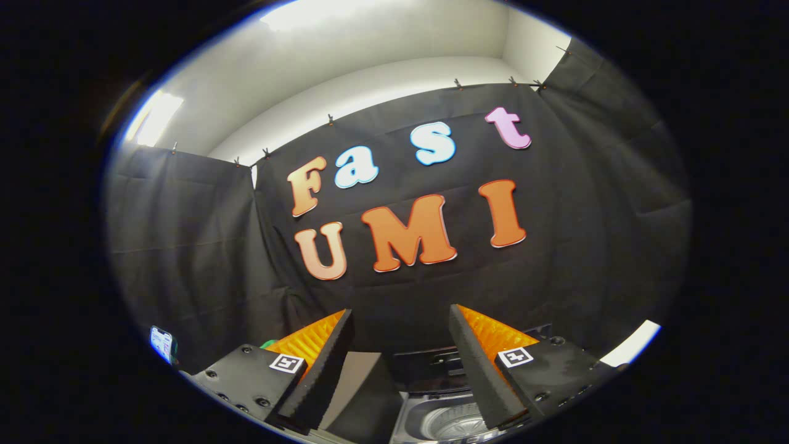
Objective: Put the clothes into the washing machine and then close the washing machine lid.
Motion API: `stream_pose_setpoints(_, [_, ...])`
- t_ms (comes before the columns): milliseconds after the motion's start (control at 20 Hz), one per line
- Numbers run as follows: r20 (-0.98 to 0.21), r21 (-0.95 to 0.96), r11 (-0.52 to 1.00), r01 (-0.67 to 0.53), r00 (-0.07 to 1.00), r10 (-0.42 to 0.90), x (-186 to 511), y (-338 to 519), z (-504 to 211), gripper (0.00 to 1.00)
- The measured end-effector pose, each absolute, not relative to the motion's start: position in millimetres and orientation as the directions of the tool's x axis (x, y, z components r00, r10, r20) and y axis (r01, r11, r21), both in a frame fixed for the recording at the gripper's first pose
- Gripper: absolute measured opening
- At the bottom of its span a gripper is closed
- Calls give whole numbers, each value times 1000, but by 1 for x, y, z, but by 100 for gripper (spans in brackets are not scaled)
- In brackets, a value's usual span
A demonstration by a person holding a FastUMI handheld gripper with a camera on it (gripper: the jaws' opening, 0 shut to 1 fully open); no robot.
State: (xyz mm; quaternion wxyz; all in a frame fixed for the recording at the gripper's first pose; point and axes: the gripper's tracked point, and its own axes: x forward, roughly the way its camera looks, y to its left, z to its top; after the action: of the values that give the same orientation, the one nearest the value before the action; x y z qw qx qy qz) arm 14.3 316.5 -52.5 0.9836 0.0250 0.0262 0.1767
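— Where are we looking?

— Up and forward, mostly at the booth. The black cloth wall [555, 259] fills the middle of the frame, pinned along its top edge with small clips [458, 82], and it wraps round to both sides in loose folds. Above it, a pale wall and ceiling [345, 68], with a bright light panel [154, 117] at the upper left and another glow along the top.

— And the gripper [400, 345]?

— At the bottom of the frame, its two fingers [320, 370] standing well apart, wide open, with nothing between them. They grip nothing; just dark cloth shows through the gap.

— The washing machine?

— Right down at the bottom centre, below and between the fingers. You can see the washing machine [431, 419], its top open, and the ribbed metal drum [459, 425] showing inside. The raised lid [363, 394] slopes up just to the left of the opening, a pale face and a dark edge. Behind the opening, a dark control strip [431, 364].

— Any clothes?

— I can't tell from here whether anything lies in the drum; so little of it shows.

— Anything else around?

— A phone [162, 343] with a lit screen at the lower left, near the cloth. A bit of something green [269, 343] peeks beside the left finger. A white strip [629, 342] curves at the lower right.
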Motion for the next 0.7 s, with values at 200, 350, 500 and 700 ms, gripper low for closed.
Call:
stream_pose_setpoints(200, [-86, 58, 895, -442, 891, 446, 12, 389, -80, 99])
stream_pose_setpoints(350, [-134, 85, 842, -533, 831, 540, 3, 450, -106, 99])
stream_pose_setpoints(500, [-177, 108, 789, -605, 769, 614, -2, 501, -129, 99])
stream_pose_setpoints(700, [-239, 137, 735, -664, 698, 675, -6, 560, -157, 98])
